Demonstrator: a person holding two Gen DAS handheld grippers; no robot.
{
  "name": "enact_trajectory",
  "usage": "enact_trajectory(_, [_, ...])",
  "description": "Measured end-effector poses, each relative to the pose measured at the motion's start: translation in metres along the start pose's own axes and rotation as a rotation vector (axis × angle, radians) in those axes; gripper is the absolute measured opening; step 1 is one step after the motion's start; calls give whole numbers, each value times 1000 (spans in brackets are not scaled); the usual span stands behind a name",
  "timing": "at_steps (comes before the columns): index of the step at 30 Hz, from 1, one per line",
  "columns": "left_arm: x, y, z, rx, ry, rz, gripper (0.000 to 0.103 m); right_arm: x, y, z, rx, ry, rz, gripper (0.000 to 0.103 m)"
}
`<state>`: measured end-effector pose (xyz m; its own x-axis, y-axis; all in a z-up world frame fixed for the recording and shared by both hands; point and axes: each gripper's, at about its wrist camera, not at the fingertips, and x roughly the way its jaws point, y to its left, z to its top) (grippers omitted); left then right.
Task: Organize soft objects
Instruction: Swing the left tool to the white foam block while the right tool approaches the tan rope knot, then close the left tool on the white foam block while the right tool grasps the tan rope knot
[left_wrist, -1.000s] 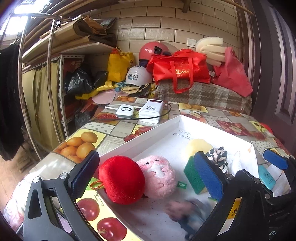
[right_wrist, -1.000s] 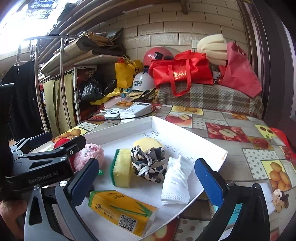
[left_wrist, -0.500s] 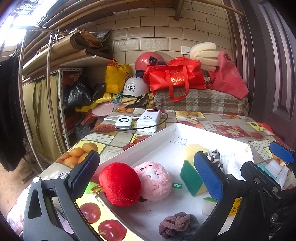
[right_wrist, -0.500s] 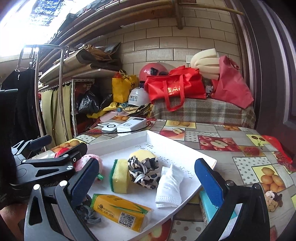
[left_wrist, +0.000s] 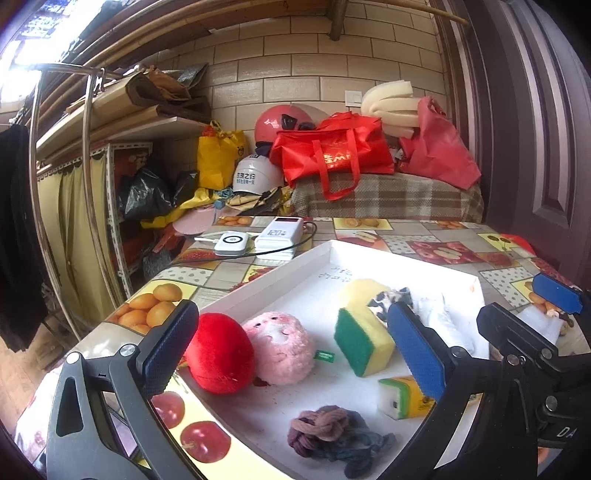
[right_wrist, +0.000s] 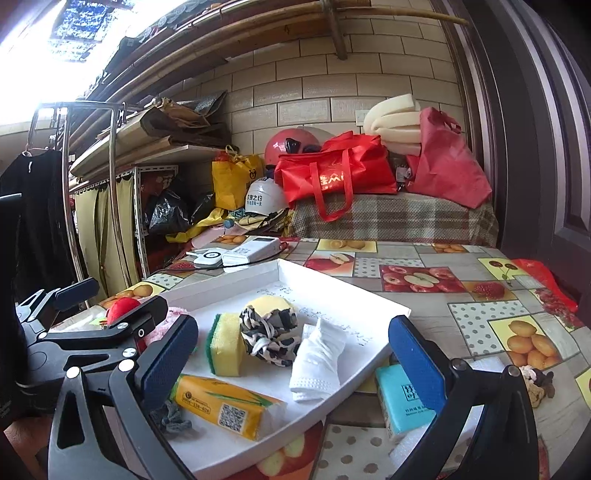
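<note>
Both grippers, left (left_wrist: 291, 354) and right (right_wrist: 295, 360), hover with fingers spread wide, holding nothing. Soft items are grouped in the white tray (right_wrist: 332, 282) on the worktop; a teal pack (right_wrist: 400, 400) lies just outside, apparently next.

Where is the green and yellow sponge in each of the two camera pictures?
Left wrist view: the sponge lies right of centre in the white tray, green side facing the camera, beside the pink plush.
Right wrist view: the sponge stands left of centre, yellow face showing.
Shared landmark: the black-and-white scrunchie touching it, also visible at.
</note>
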<state>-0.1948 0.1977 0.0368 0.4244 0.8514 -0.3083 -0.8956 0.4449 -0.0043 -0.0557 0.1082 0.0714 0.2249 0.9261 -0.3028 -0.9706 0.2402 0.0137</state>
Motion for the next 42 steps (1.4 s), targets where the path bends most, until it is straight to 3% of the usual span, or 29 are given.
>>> enact_trajectory(3, [-8, -7, -1, 16, -28, -14, 103, -7, -7, -3, -11, 7, -12, 103])
enact_trajectory(7, [-24, -12, 0, -17, -83, -144, 103, -24, -21, -6, -40, 1, -40, 103])
enact_trajectory(14, [-32, -36, 1, -14, -71, -275, 103, -55, -59, -12, -20, -17, -116, 103])
enact_trajectory(19, [-38, -62, 1, 23, -45, -331, 103, -72, -90, -12, 40, -53, -266, 103])
enact_trajectory(24, [-44, -87, -2, 44, -27, -318, 103, -94, -130, -14, 94, -105, -301, 103])
enact_trajectory(27, [-40, -101, -4, 65, 12, -351, 103, -95, -162, -17, 166, -51, -251, 103])
enact_trajectory(31, [-37, -120, -5, 120, 36, -380, 103, -100, -200, -21, 244, -10, -381, 103])
enact_trajectory(36, [-28, -148, -7, 171, 101, -440, 103, -94, -228, -24, 217, 79, -483, 103])
enact_trajectory(42, [-8, -185, -10, 286, 225, -504, 102, -73, -247, -31, 259, 222, -415, 103])
